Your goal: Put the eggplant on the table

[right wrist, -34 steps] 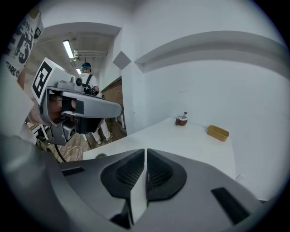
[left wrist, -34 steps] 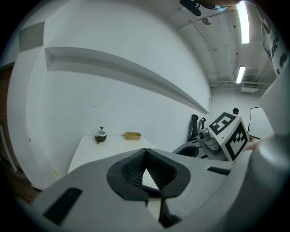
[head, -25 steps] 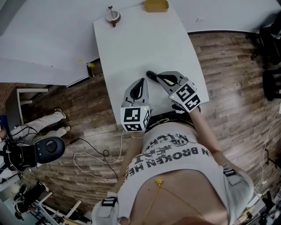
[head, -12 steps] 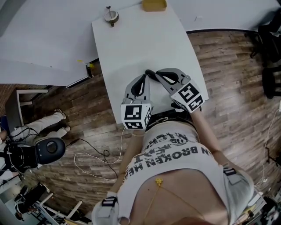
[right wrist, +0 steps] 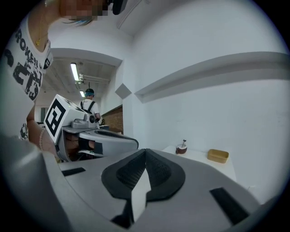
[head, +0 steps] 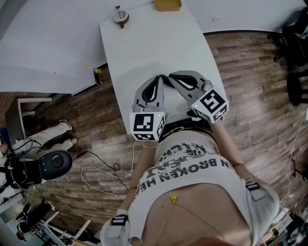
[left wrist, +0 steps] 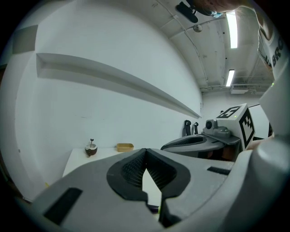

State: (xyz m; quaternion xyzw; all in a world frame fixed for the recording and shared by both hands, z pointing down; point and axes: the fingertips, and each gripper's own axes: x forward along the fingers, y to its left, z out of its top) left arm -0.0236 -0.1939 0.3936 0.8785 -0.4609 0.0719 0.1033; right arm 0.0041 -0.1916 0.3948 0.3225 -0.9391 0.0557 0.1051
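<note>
Grey against white
My left gripper (head: 159, 77) and right gripper (head: 169, 76) are grey; table (head: 154, 43) white, far-edge tray (head: 168, 5) yellow.

From where I stand, the long white rectangular table (head: 149, 53) runs from 6 o'clock up to 12 o'clock, its far short end against the white wall. It stands on a brown wood-plank floor (head: 250, 72). At the tabletop's 11 o'clock corner sits a small round brown cup with a pale inside and a thin stick standing up out of it (head: 121, 17). At about 1 o'clock, right at the far edge, lies a shallow yellow oblong tray (head: 168, 5). The two sit well apart, with bare white top between them
</note>
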